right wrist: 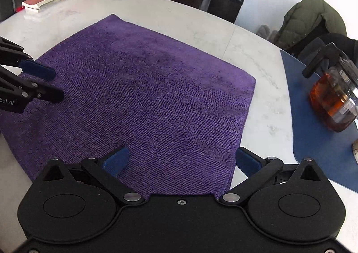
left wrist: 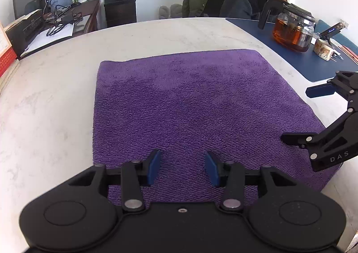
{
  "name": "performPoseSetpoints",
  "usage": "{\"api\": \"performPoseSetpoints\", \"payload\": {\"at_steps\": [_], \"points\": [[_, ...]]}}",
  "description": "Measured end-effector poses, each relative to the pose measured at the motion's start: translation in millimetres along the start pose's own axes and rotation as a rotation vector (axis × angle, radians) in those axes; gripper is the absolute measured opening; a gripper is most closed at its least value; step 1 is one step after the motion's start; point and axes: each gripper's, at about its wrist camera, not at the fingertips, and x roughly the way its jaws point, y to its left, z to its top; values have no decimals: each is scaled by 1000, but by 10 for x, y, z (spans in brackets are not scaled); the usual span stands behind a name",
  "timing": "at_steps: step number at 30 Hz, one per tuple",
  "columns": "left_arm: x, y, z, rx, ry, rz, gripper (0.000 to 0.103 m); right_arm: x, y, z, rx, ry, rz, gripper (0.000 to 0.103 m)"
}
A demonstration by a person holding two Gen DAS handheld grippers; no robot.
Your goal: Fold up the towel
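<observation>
Left wrist view: purple terry-cloth towel (left wrist: 190,105) lay flat on the pale marble-patterned bench (left wrist: 56,96), roughly square in outline. Its near right edge in the right wrist view showed stacked layers, so at least one fold judged already made; the number of layers could not be counted.

Left gripper (left wrist: 183,168) was over the near edge of the towel, jaws partly apart, blue pads with bare cloth showing between them and nothing pinched. Contact between pads and cloth could not be confirmed.

Right gripper (right wrist: 182,161) was at the near right corner of the towel, jaws spread wide: one blue pad over the cloth, the other over the bench just beside the towel's right edge. Nothing held.

Off to the right, well apart from the towel: glass teapot of amber tea (left wrist: 293,31) standing on a dark blue mat (left wrist: 279,51). A seated person in a dark jacket (left wrist: 246,0) was at the far side.

Judgement: task partway. Towel folded at least once and lying smooth; both grippers empty at the near edge, placed as if for a fresh grasp. Remaining: pinch the near edge or corners, carry them over to the far edge, release and flatten.
</observation>
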Motion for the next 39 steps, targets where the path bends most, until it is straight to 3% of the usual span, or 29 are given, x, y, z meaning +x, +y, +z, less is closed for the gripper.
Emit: {"api": "performPoseSetpoints", "payload": {"at_steps": [3, 5, 8, 10, 11, 12, 15, 16, 17, 20, 21, 23, 24, 26, 29, 31, 34, 39], "points": [[-156, 42, 37, -47, -31, 3, 42, -27, -77, 100, 49, 38, 39, 103], [-361, 44, 68, -73, -83, 8, 45, -160, -186, 173, 93, 17, 60, 103], [-764, 5, 88, -137, -222, 23, 64, -917, -437, 377, 103, -145, -17, 103], [-987, -53, 74, -185, -289, 53, 66, -1493, -534, 370, 108, -328, -92, 103], [-1072, -77, 66, -206, -306, 68, 66, -1652, -599, 315, 166, -387, -88, 103], [-1157, -102, 58, -227, -323, 84, 66, -1668, -648, 277, 217, -392, -53, 103], [-1334, -189, 30, -247, -334, 140, 66, -1414, -822, 286, 325, -131, 248, 99], [-1380, -218, 16, -250, -334, 166, 66, -1523, -901, 206, 396, -170, 299, 101], [-1410, -234, -11, -257, -328, 188, 67, -1661, -942, 124, 437, -266, 311, 103], [-1397, -214, -61, -272, -256, 245, 68, -1739, -892, -75, 514, -527, 301, 103], [-1349, -189, -72, -272, -216, 265, 68, -1615, -863, -80, 526, -479, 301, 103], [-1212, -129, -103, -268, -131, 300, 68, -1327, -802, -70, 494, -315, 382, 103], [-1144, -84, -129, -268, -96, 308, 68, -1215, -745, -106, 466, -280, 416, 103], [-1001, 26, -158, -275, -54, 291, 67, -1040, -581, -174, 361, -241, 370, 103], [-874, 112, -146, -263, -50, 217, 67, -855, -368, -236, 204, -193, 304, 103], [-779, 155, -177, -243, -55, 134, 67, -743, -218, -281, 152, -135, 416, 103], [-638, 180, -156, -202, -49, 22, 67, -604, -69, -304, 176, -13, 597, 103], [-454, 172, -216, -168, 27, -45, 66, -510, 20, -264, 157, 78, 635, 103]]}}
